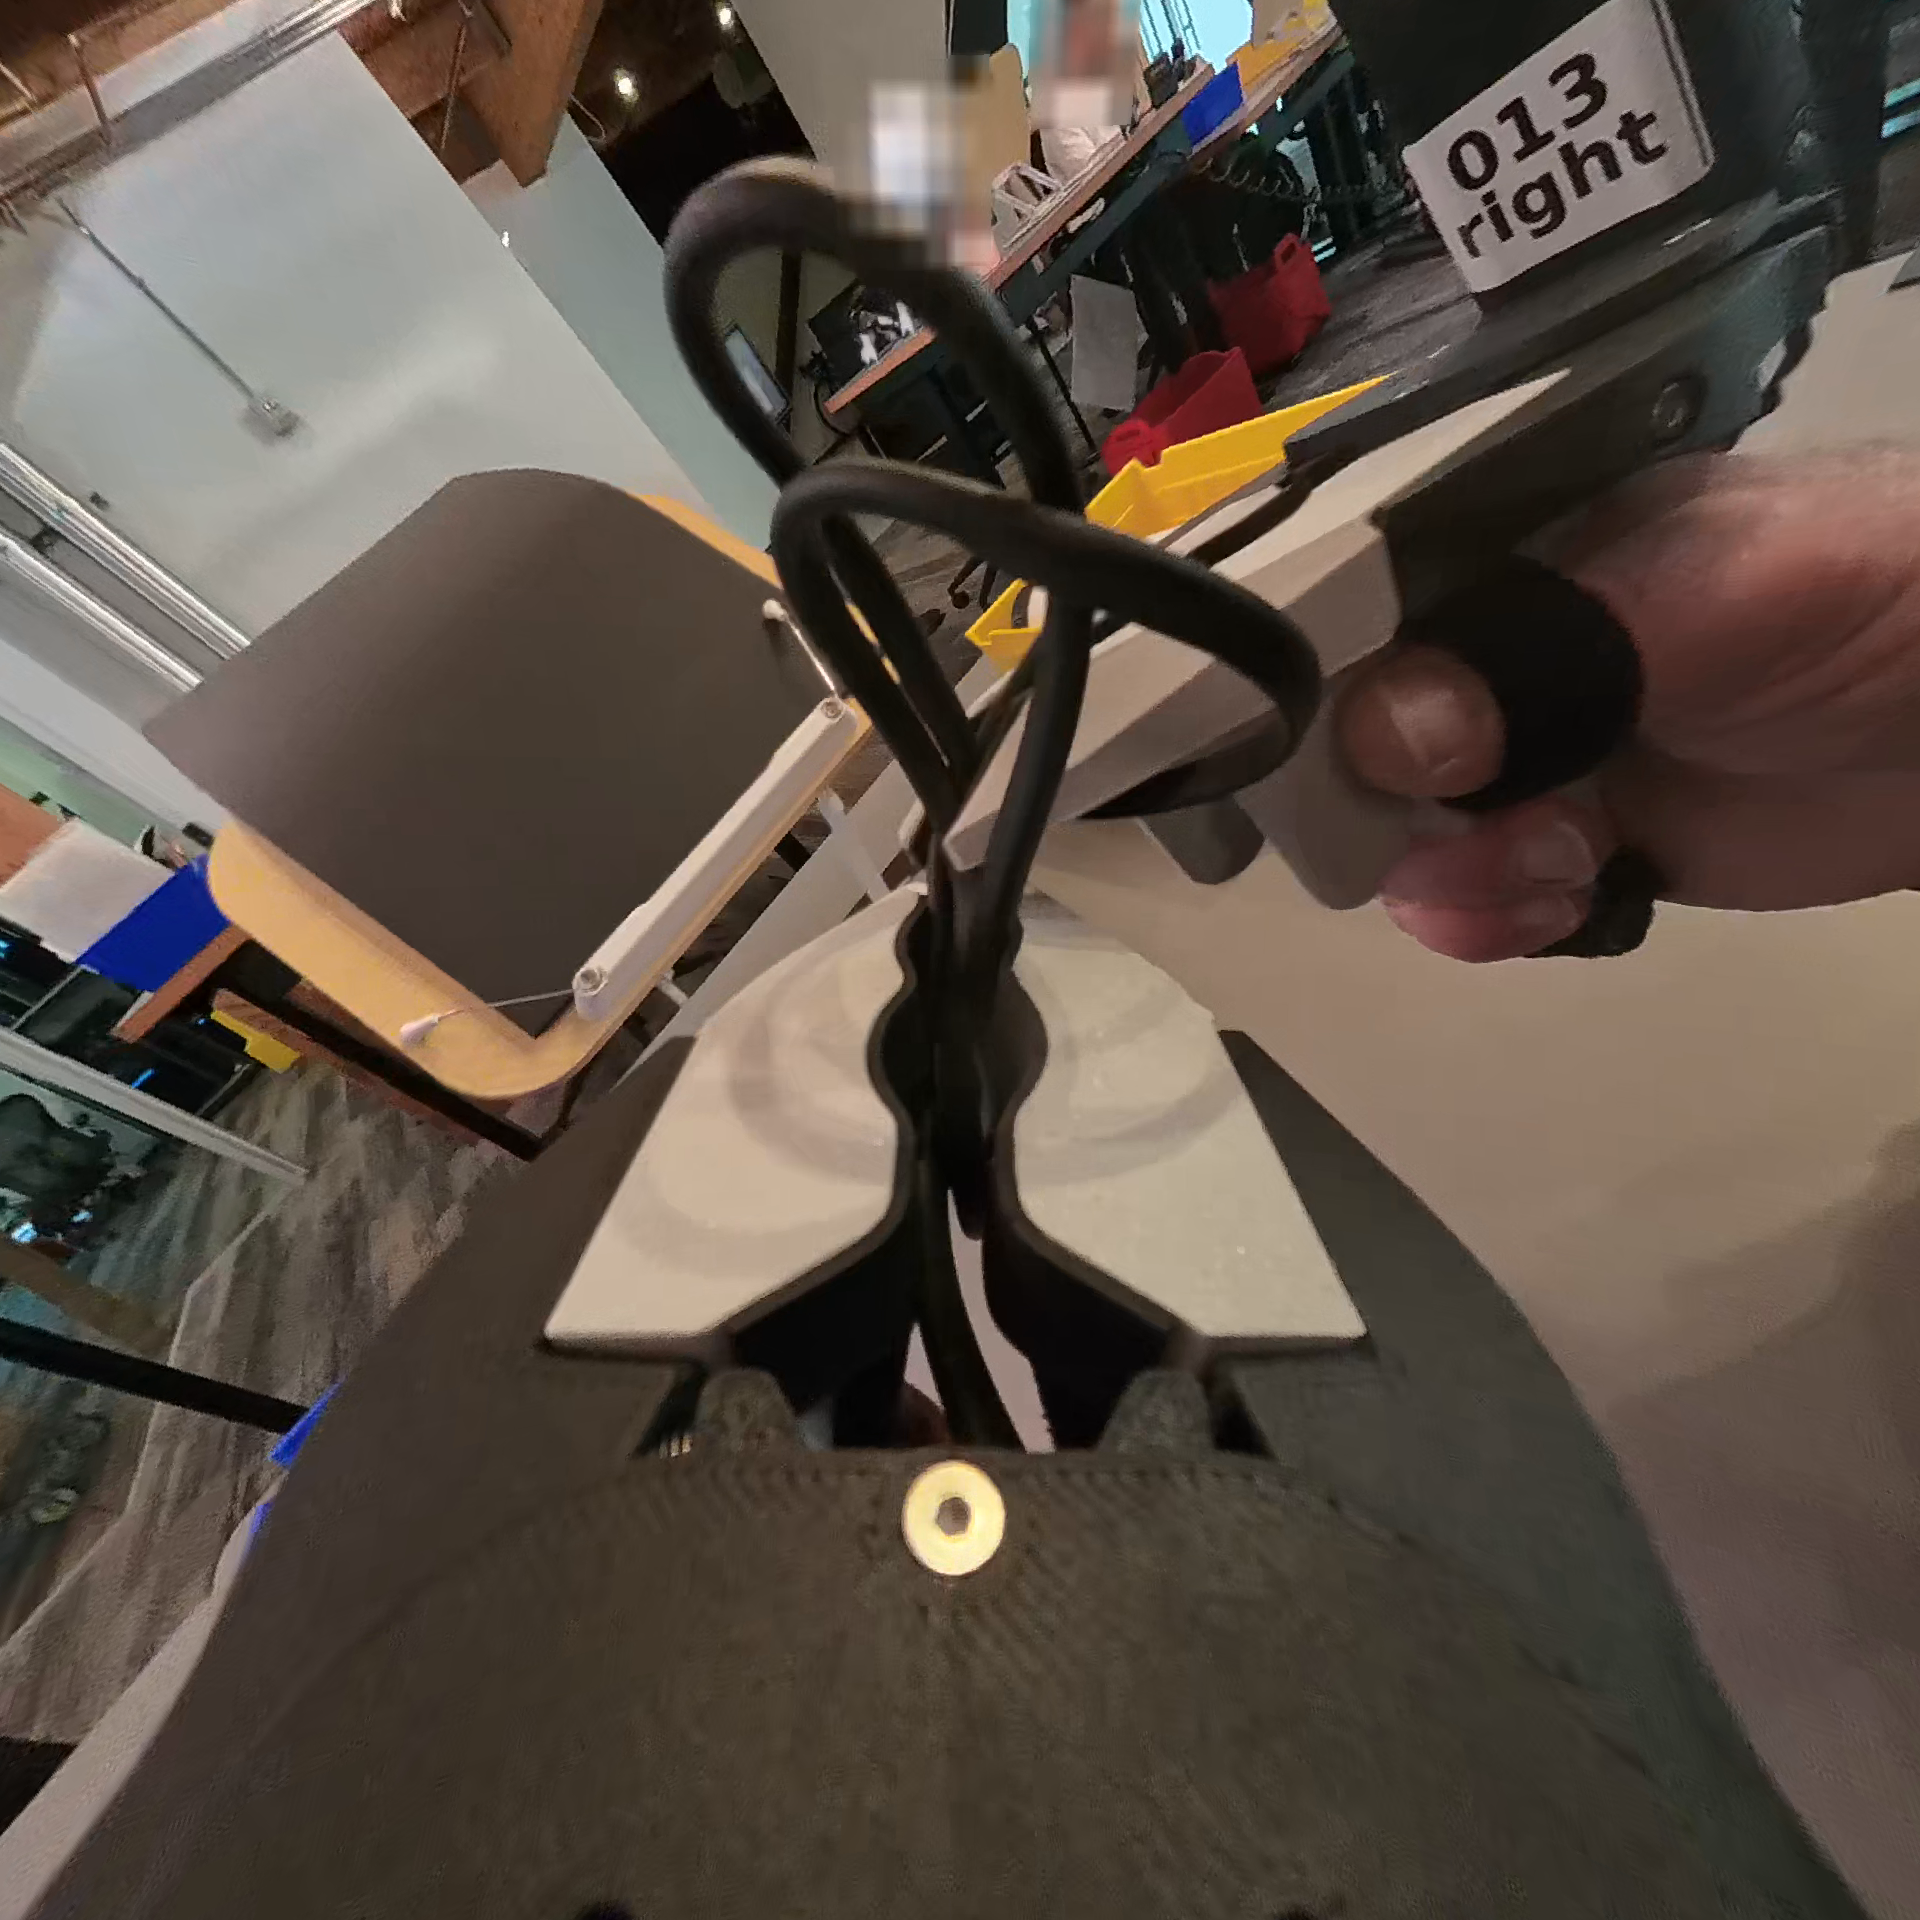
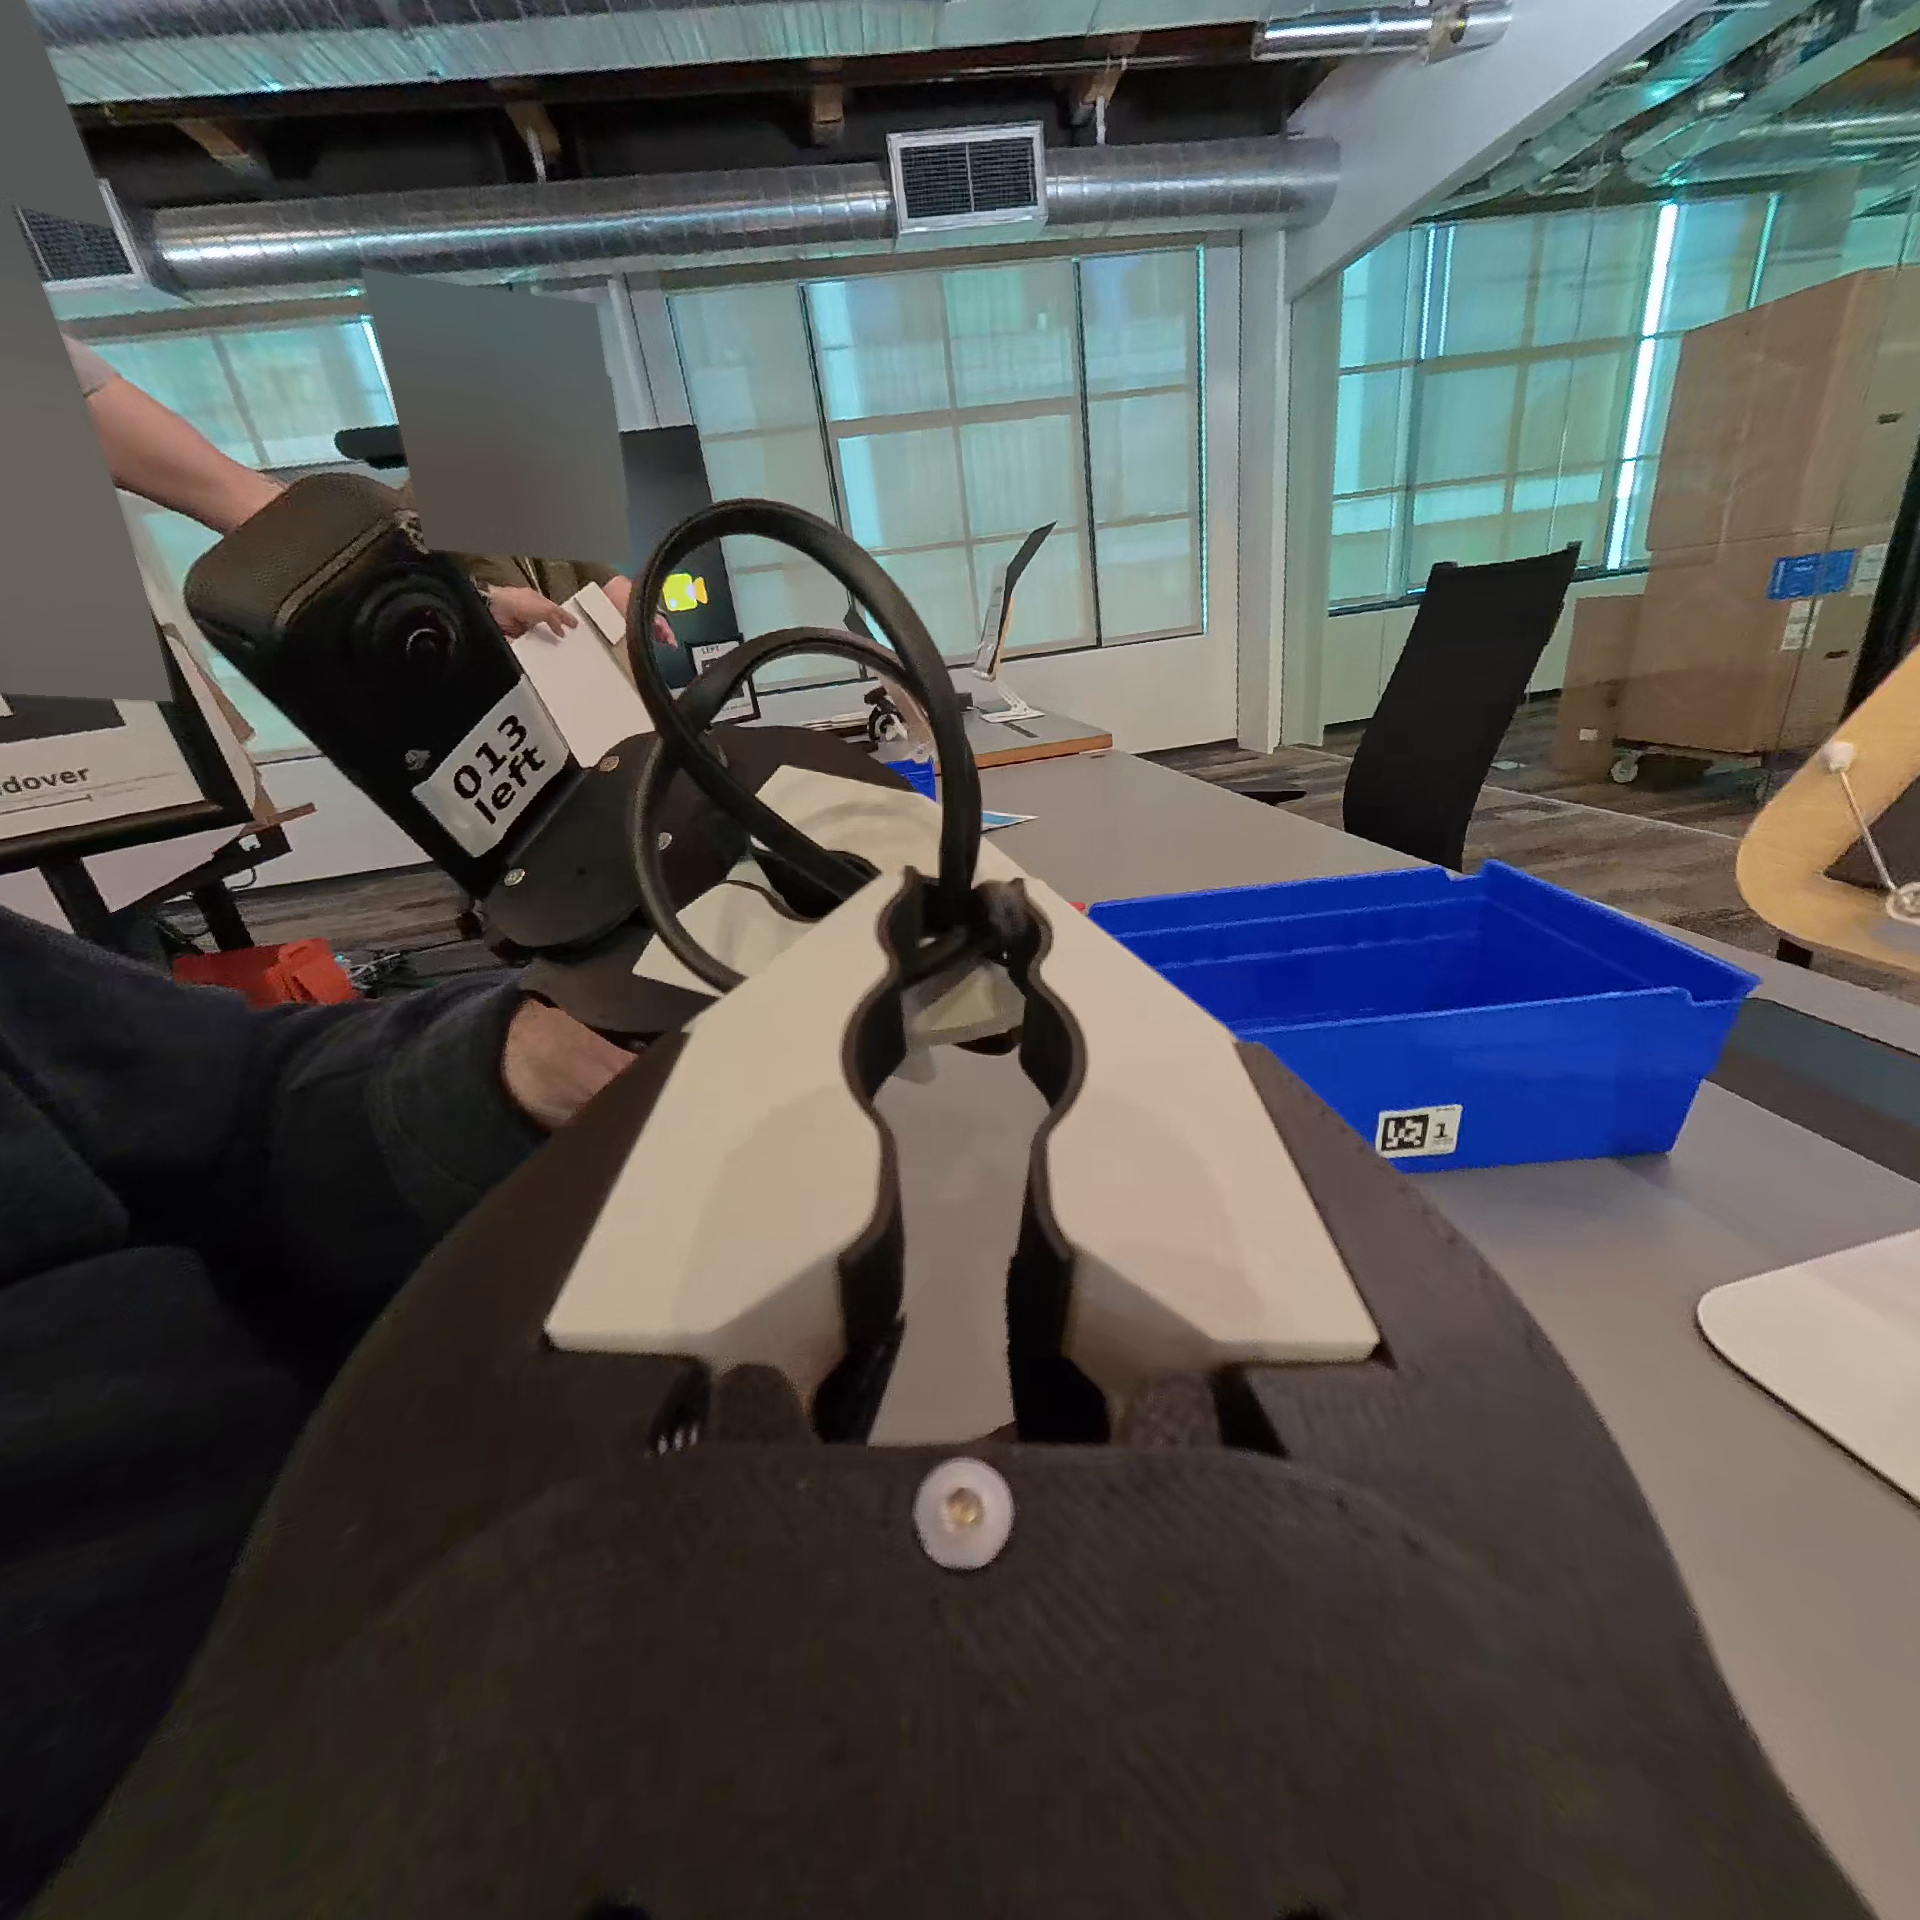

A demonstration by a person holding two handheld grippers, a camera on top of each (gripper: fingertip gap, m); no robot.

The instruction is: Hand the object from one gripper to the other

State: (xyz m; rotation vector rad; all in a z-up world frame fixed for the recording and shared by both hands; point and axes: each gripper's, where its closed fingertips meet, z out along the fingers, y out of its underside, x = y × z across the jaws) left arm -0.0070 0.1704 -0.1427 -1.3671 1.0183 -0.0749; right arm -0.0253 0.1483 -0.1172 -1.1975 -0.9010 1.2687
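Above the desk [image 2: 1558, 1226], we keep both left gripper [image 1: 956, 1039] and right gripper [image 2: 961, 914] closed on the black cable [image 1: 1039, 540], releasing only one

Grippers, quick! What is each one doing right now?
Left gripper: shut on the black cable.
Right gripper: shut on the same cable, at its fingertips.

Bright window daylight, wide-angle edge distortion
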